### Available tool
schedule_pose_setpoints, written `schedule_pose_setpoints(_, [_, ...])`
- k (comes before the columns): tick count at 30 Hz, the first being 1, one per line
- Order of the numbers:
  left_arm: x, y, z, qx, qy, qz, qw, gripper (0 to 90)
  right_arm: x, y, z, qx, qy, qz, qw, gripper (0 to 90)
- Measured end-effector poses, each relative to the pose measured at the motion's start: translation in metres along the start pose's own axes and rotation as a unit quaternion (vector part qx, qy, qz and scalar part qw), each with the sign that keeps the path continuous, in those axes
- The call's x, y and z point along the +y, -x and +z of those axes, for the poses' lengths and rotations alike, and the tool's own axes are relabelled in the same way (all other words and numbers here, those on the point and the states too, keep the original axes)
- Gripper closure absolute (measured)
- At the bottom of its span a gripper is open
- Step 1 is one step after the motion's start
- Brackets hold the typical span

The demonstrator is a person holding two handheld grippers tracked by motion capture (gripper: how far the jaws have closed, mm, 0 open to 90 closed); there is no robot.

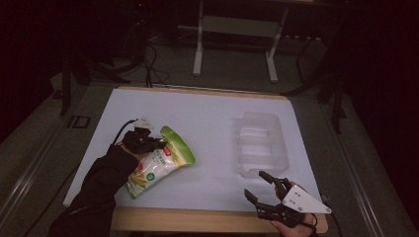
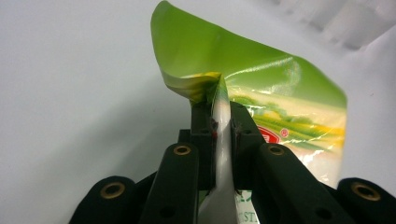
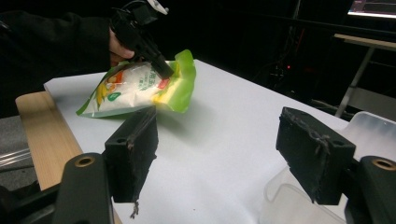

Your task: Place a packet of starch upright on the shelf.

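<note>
A green and white snack pouch [image 1: 159,164] lies tilted on the white table [image 1: 207,123] at the left. My left gripper [image 1: 157,144] is shut on its upper edge; in the left gripper view the two jaws pinch the pouch [image 2: 261,93] seam between them. The right gripper view shows that same pouch [image 3: 135,88] with the left gripper [image 3: 164,73] clamped on it. My right gripper [image 1: 257,186] hovers open at the table's front right corner, just in front of a clear plastic container [image 1: 262,143]. Its jaws stand wide apart with nothing between them, the container [image 3: 373,135] at their right.
A wooden strip [image 1: 197,219] edges the table's front. Behind the table stand a white metal frame [image 1: 234,29] and dark cables on the floor. Bare white surface lies between the pouch and the container.
</note>
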State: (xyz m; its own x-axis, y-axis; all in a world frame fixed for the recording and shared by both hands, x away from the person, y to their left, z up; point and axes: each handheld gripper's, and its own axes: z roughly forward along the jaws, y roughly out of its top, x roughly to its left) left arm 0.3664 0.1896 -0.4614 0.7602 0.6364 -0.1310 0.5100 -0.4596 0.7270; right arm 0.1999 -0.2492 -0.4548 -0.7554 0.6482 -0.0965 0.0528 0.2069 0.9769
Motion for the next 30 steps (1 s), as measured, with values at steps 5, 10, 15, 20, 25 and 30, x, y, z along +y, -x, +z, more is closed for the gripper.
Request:
schedule_pose_setpoints(5, [0.009,0.011,-0.007,-0.009,0.018,0.009,0.9998,83.7,0.000,0.002,-0.001,-0.003,0.000,0.008,1.0000,29.2])
schedule_pose_setpoints(10, [0.018,0.020,-0.014,-0.023,0.047,0.012,0.9985,83.9,0.000,0.005,-0.001,-0.008,0.001,0.015,0.9999,30.3])
schedule_pose_setpoints(15, [0.027,0.032,-0.015,-0.034,0.072,0.017,0.9967,83.9,0.000,0.005,-0.002,-0.010,0.003,0.014,0.9998,30.3])
schedule_pose_setpoints(20, [0.035,0.045,-0.015,-0.033,0.103,0.022,0.9939,83.9,0.000,0.005,-0.002,-0.011,0.003,0.013,0.9999,30.6])
schedule_pose_setpoints(25, [0.042,0.057,-0.014,-0.045,0.130,0.022,0.9902,83.9,0.002,0.004,-0.003,-0.014,0.003,0.010,0.9998,31.0])
schedule_pose_setpoints(30, [0.049,0.067,-0.011,-0.063,0.151,0.020,0.9864,83.9,0.004,0.006,-0.005,-0.015,0.004,0.011,0.9998,33.6])
